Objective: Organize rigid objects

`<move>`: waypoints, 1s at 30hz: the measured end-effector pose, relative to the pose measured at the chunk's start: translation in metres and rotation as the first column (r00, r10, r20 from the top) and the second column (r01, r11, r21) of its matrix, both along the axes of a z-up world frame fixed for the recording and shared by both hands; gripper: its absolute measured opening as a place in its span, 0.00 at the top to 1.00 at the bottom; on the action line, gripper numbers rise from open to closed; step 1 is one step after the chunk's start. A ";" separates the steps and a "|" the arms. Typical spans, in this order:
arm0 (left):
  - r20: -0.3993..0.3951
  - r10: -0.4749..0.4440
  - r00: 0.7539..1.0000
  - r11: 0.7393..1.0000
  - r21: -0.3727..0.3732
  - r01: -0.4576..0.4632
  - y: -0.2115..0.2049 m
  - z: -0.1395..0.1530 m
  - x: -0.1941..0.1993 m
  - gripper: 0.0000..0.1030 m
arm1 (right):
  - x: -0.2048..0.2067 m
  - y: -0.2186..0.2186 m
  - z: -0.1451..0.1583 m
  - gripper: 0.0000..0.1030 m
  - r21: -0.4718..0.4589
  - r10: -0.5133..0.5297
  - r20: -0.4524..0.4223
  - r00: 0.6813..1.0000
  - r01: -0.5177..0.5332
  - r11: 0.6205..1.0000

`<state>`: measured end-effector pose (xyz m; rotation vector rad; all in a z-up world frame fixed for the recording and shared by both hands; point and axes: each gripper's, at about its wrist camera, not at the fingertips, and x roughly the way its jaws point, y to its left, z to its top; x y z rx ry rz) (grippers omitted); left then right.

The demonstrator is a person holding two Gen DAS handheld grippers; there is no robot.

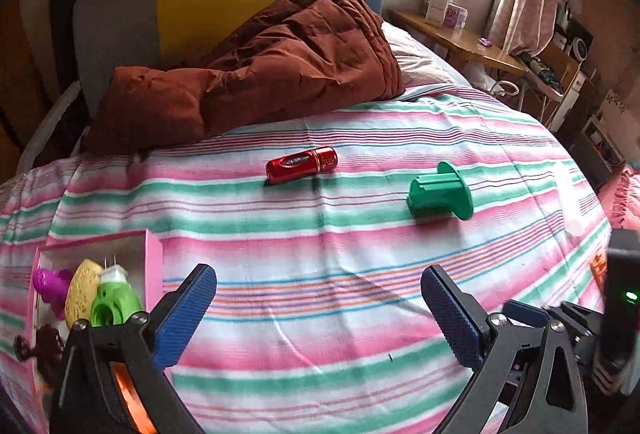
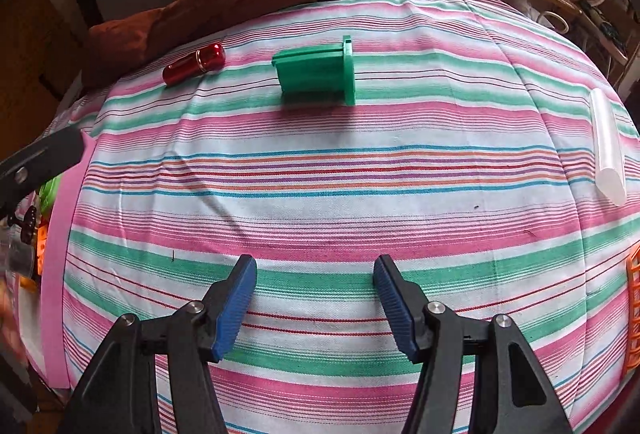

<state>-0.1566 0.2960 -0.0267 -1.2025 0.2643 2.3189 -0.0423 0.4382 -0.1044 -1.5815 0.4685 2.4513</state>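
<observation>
Both grippers are spread wide with nothing held: the left gripper (image 1: 319, 296) hangs over the striped bedsheet (image 1: 320, 274) next to the pink box (image 1: 154, 262), and the right gripper (image 2: 315, 288) is hovering over bare sheet too. The box is already loaded with a green plug-in thing (image 1: 114, 298), a yellow oval piece (image 1: 82, 296) and a purple toy (image 1: 50, 284).

Still left out on the bed: the red cylinder (image 1: 302, 164) and the green flanged piece (image 1: 440, 191), well apart from both grippers, plus a clear tube (image 2: 608, 145) off to the right and an orange grid thing (image 2: 633, 310) at the sheet's edge.

Stuff that could go sideways, judging from this:
- The red cylinder is lying on its side on a soft mattress, so it can probably be nudged into a roll if one finger lands first.
- The sheet can get pinched along with the object, since it's loose fabric.
- The clear tube is near the bed's edge and could be knocked off.
- The box looks crowded, so a drop could bounce off what's in there.
</observation>
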 end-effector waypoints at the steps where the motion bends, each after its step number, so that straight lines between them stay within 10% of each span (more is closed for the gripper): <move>1: -0.002 -0.004 1.000 1.000 -0.021 0.004 0.007 -0.004 -0.010 0.00 | 0.000 0.003 0.000 0.40 -0.012 -0.012 0.000 1.000 0.012 1.000; 9: -0.145 -0.147 0.978 0.960 -0.258 0.106 0.057 -0.028 -0.070 0.00 | 0.000 0.016 0.000 0.40 -0.106 -0.063 0.002 0.998 0.062 0.992; 16: -0.153 -0.190 0.970 0.954 -0.262 0.146 0.078 -0.044 -0.101 0.01 | 0.000 0.021 -0.001 0.40 -0.132 -0.075 0.004 0.997 0.075 0.988; 24: -0.034 -0.195 0.980 0.973 -0.130 0.189 0.068 -0.060 -0.102 0.62 | 0.002 0.030 -0.002 0.39 -0.193 -0.108 0.000 0.994 0.106 0.975; 30: -0.031 -0.164 0.986 0.985 -0.064 0.162 0.059 -0.059 -0.080 0.71 | 0.003 0.031 -0.004 0.39 -0.213 -0.115 -0.007 0.993 0.111 0.971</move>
